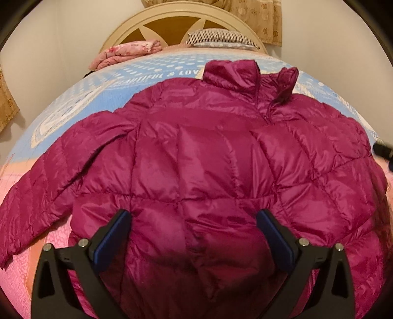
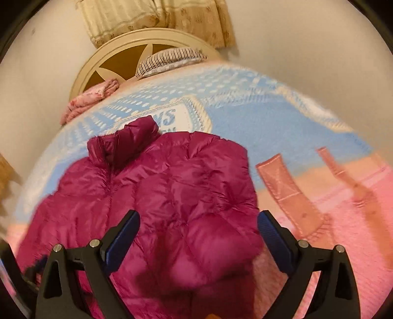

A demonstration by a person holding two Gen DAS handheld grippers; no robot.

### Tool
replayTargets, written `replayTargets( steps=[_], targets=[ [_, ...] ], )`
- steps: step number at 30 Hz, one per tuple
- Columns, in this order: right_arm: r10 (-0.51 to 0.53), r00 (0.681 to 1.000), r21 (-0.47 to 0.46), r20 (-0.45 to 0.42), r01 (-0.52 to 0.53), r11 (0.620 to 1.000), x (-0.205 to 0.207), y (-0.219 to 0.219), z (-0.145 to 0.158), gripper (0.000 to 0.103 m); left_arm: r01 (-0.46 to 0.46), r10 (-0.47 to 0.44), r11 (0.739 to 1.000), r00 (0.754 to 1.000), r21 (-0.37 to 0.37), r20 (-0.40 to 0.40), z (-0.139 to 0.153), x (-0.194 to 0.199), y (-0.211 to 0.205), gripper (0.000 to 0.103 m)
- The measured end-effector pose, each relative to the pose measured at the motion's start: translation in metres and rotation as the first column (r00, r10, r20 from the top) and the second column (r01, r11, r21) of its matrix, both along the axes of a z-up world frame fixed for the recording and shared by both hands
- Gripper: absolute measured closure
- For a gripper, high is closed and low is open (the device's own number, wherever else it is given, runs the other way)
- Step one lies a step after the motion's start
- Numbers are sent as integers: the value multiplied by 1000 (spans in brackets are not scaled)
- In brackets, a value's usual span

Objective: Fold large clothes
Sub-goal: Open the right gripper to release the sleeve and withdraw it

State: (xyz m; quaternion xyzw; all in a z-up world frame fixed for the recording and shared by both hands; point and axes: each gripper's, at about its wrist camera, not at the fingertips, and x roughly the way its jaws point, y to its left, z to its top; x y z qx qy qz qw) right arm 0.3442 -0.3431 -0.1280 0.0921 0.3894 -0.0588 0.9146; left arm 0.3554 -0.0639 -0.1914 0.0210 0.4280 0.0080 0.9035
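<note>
Through my left wrist camera, the magenta puffer jacket (image 1: 208,157) lay spread flat on the blue and pink bedspread (image 1: 73,103), collar toward the headboard (image 1: 176,22), one sleeve (image 1: 44,186) stretched out left. My left gripper (image 1: 194,218) hung released above its hem. Through my right wrist camera, my right gripper (image 2: 199,220) was likewise spread wide, empty, over the jacket's (image 2: 172,186) shoulder edge.

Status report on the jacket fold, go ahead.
Left gripper open, right gripper open, both over the jacket. Jacket spread on the bed, one sleeve out. Nothing in the way.
</note>
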Motion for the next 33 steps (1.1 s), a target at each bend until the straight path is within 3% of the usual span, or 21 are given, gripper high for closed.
replayTargets(
  steps=[3, 5, 9, 10, 13, 16, 18, 25, 33],
  targets=[
    [-21, 995, 4, -96, 21, 1000, 8, -8, -32, 6, 1, -1, 1000, 1000, -9, -5, -2, 2, 0, 0],
    [-15, 990, 62, -138, 24, 998, 11, -17, -52, 6, 1, -1, 1000, 1000, -15, -6, -3, 2, 0, 0],
    [1, 991, 29, -135, 3, 1000, 7, -19, -45, 6, 1, -1, 1000, 1000, -15, -5, -2, 2, 1, 0],
    [-19, 991, 10, -129, 21, 1000, 3, -20, -39, 6, 1, -1, 1000, 1000, -16, -4, -2, 2, 1, 0],
    [-75, 997, -39, 12, 75, 996, -22, -14, -3, 6, 0, 0, 1000, 1000, -12, -3, -3, 2, 1, 0],
    [-32, 996, -56, 84, 36, 998, -27, 2, 18, 6, 0, 0, 1000, 1000, -13, -4, -3, 2, 2, 0],
    [22, 997, -63, 76, -17, 998, -16, 17, 18, 6, 0, 0, 1000, 1000, -15, -5, -3, 2, 2, 0],
    [69, 997, -10, -33, -70, 998, 15, 33, -36, 6, -1, 1, 1000, 1000, -20, -6, -3, 3, 1, 0],
    [79, 995, -68, -62, -83, 994, 13, 48, -49, 6, -3, 3, 1000, 1000, -30, -4, -2, 2, 0, 0]
  ],
)
